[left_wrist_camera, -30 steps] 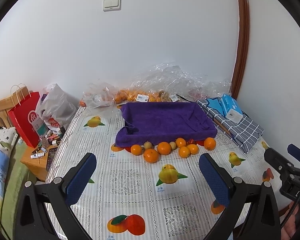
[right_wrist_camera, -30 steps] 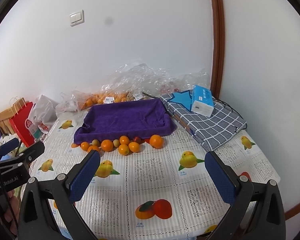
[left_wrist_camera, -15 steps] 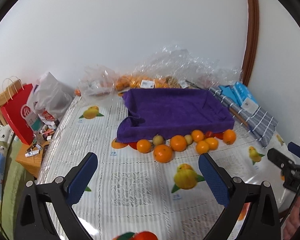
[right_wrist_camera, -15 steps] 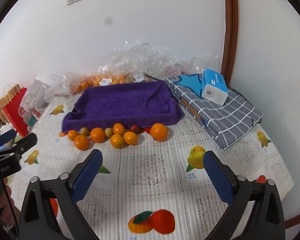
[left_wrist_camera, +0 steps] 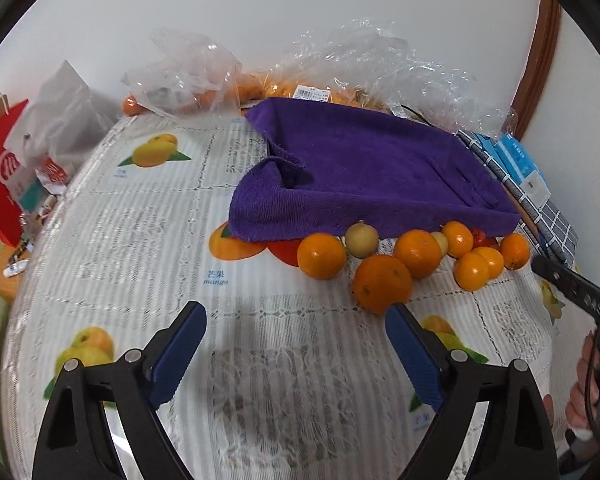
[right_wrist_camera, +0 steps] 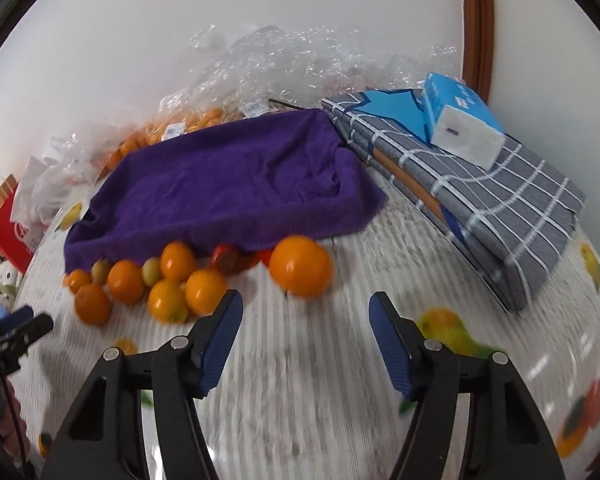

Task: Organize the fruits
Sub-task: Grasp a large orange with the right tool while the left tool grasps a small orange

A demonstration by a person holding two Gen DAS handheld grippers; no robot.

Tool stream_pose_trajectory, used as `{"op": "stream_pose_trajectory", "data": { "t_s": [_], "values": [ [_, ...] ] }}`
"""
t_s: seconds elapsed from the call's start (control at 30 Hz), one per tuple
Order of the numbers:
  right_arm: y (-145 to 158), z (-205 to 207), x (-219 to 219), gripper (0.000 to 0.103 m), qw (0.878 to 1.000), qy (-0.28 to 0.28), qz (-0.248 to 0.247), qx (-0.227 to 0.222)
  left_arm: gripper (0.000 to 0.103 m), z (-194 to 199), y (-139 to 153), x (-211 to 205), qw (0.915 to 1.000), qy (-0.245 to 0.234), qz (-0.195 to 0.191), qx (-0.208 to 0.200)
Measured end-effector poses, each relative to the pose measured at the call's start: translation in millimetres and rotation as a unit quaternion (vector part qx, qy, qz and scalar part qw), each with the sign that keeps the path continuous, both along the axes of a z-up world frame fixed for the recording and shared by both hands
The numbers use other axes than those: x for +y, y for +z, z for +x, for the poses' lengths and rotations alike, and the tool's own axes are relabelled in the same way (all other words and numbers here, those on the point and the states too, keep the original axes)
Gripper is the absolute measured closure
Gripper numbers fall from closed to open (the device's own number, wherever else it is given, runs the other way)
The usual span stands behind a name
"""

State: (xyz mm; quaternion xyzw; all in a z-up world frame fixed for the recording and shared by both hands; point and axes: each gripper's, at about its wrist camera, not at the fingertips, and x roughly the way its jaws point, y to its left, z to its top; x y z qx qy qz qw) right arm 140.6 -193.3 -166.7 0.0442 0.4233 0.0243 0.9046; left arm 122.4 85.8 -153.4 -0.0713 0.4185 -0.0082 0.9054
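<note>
A row of oranges (left_wrist_camera: 382, 282) and a few small pale fruits (left_wrist_camera: 361, 235) lies on the fruit-print tablecloth (left_wrist_camera: 140, 240) along the front edge of a purple towel-lined tray (left_wrist_camera: 364, 172). My left gripper (left_wrist_camera: 296, 322) is open and empty, low over the cloth just short of the nearest orange. My right gripper (right_wrist_camera: 306, 312) is open and empty, just short of a large orange (right_wrist_camera: 301, 266) at the right end of the row. The tray (right_wrist_camera: 228, 184) holds no fruit.
Clear plastic bags with more oranges (left_wrist_camera: 260, 84) lie behind the tray by the wall. A folded grey checked cloth (right_wrist_camera: 496, 196) with a blue tissue pack (right_wrist_camera: 460, 124) lies to the right. A red paper bag (left_wrist_camera: 0, 164) and a white plastic bag (left_wrist_camera: 60, 120) stand off the left edge.
Both grippers have moved forward and down toward the row of fruit, which now looks much larger. Both stay open and empty.
</note>
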Motion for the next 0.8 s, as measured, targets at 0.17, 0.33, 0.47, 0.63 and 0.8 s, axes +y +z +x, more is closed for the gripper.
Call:
{"op": "stream_pose_trajectory", "data": {
  "t_s": [0.17, 0.33, 0.47, 0.63, 0.8],
  "values": [
    [-16.0, 26.9, 4.2, 0.041, 1.000, 0.007, -0.013, 0.015, 0.012, 13.3, -7.8, 5.3, 0.9993, -0.009, -0.036, 0.004],
    [-34.0, 38.9, 4.4, 0.044, 0.999, 0.007, -0.024, 0.026, 0.017, 23.5, -9.8, 2.2, 0.9991, -0.020, -0.038, 0.001],
    [-35.4, 42.0, 8.1, 0.054, 0.999, 0.015, -0.027, 0.019, 0.024, 30.0, -10.6, 2.4, 0.9990, -0.017, -0.042, -0.006],
    [-36.8, 42.5, 7.6, 0.059, 0.999, 0.017, -0.021, 0.018, 0.042, 43.8, -12.9, 10.1, 0.9968, -0.014, -0.079, 0.007],
    [-35.7, 39.5, 2.6, 0.059, 1.000, 0.012, -0.002, 0.015, 0.055, 48.9, -15.3, 10.9, 0.9950, -0.016, -0.099, 0.002]
  ]
}}
